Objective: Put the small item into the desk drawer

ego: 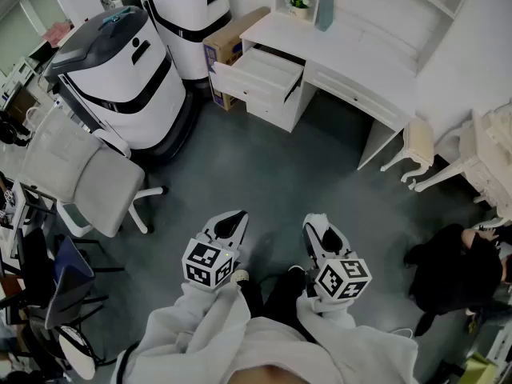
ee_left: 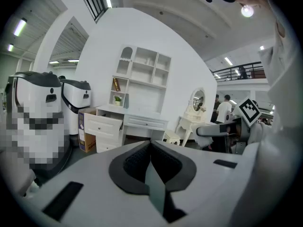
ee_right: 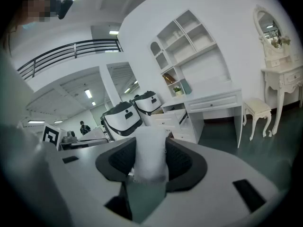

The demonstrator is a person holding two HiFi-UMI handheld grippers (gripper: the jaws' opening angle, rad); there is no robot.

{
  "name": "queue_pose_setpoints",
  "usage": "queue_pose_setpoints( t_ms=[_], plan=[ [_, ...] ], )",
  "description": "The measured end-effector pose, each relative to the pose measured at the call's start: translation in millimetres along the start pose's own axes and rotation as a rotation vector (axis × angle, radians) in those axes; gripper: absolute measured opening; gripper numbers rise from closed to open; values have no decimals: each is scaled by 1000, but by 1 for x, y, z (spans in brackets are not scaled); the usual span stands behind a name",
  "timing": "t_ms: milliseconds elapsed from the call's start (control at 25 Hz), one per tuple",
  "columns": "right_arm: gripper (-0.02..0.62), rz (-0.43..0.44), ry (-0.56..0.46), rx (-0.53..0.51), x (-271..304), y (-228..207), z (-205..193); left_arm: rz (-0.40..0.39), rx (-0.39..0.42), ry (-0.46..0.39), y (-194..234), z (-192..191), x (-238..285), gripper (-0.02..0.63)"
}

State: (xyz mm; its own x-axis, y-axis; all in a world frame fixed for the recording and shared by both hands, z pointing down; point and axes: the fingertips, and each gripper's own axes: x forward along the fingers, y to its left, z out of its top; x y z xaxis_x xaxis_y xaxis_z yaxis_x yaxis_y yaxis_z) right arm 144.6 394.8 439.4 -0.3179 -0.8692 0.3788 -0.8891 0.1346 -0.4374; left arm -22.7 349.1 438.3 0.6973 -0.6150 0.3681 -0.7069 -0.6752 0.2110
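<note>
A white desk (ego: 360, 50) stands across the room at the upper right of the head view, its top left drawer (ego: 260, 72) pulled open. The open drawer also shows in the left gripper view (ee_left: 102, 125) and in the right gripper view (ee_right: 173, 119). My right gripper (ego: 318, 229) is shut on a small white soft item (ee_right: 150, 161), which fills the gap between its dark pads. My left gripper (ego: 230, 225) is shut with nothing in it, its jaws meeting in a line (ee_left: 151, 144). Both grippers hang in front of my body, far from the desk.
Two large white-and-black machines (ego: 120, 74) stand left of the desk, with a cardboard box (ego: 234, 40) beside the drawers. A white office chair (ego: 84, 178) is at the left. A white stool (ego: 417, 144) and a dressing table (ego: 490, 152) are at the right, near a person in black (ego: 456, 266).
</note>
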Motion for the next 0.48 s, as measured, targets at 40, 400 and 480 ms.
queue_pose_setpoints(
  t_ms=[40,400,480],
  plan=[
    [192,-11,-7,-12,-2,3,1,-9,4,-4,0,1,-3,17],
    [192,-75,-96,-31,-13,47,-4,-66,43,-47,11,5,-43,17],
    [192,-90,-107,-43,-16,55,-7,-84,46,-59,11,4,-51,17]
  ],
)
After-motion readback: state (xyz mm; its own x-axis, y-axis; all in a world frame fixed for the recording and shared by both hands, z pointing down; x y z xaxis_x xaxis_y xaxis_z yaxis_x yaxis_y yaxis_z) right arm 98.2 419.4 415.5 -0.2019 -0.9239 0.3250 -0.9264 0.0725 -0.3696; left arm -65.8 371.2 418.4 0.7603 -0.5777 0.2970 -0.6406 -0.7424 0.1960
